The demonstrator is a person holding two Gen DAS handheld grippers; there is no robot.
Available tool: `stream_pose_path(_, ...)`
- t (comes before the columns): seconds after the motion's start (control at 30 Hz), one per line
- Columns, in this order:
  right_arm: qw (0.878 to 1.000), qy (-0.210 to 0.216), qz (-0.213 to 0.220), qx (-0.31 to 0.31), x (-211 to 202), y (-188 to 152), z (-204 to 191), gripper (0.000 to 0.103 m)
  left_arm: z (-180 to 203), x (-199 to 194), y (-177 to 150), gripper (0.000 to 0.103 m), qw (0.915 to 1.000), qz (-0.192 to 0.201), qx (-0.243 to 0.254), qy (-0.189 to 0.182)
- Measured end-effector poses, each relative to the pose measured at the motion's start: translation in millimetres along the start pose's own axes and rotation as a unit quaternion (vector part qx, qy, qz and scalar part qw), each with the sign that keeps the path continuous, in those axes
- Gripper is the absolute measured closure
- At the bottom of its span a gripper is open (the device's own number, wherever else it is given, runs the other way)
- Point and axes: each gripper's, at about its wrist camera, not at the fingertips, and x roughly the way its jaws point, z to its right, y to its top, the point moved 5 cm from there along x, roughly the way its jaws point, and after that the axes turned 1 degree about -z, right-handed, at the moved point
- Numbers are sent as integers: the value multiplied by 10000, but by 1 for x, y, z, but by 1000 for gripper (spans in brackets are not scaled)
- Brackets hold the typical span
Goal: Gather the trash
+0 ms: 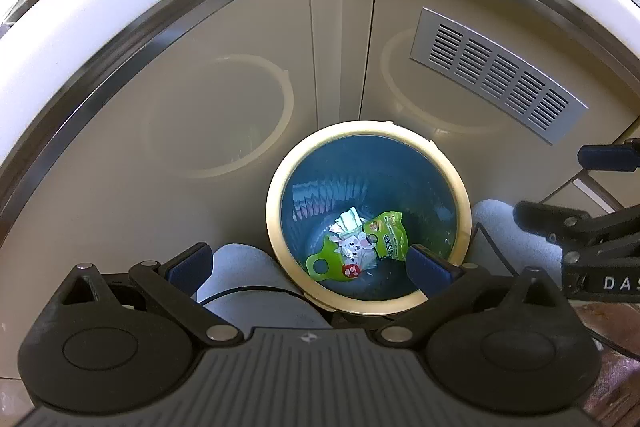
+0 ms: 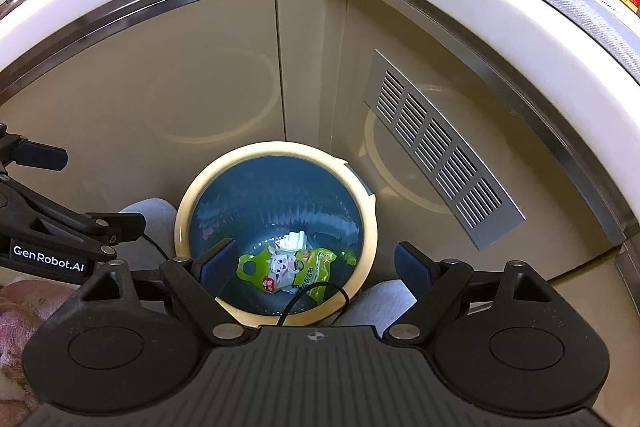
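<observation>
The bin point(image 1: 276, 227) stands in a cabinet corner; its base and outer wall are hidden below the cream rim. A green wrapper point(image 1: 362, 245) and a white scrap point(image 1: 349, 219), partly covered by it, lie on the blue-lined bottom. The left gripper point(image 1: 310, 265) has its jaws wide and empty, the wrapper below and between them. The right gripper point(image 2: 316, 265) is likewise wide and empty above the bin, one finger outside the rim. The vent grille point(image 2: 440, 151) sits beyond its outer jaw.

Glossy plastic wrapper point(image 1: 360, 247) — bin point(image 1: 276, 195) rim matt, probably plastic — metal vent point(image 1: 496, 75)
</observation>
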Motion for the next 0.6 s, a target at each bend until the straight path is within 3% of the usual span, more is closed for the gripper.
stream_pose_path(0.27,9989,132,411,171,-14,15,12,16,-1,1,2,0,10000,-17,-34,9)
stream_pose_path(0.6,9854,881,1313,627,-68,66,39,13,7,-16,10,0,9991,275,310,104)
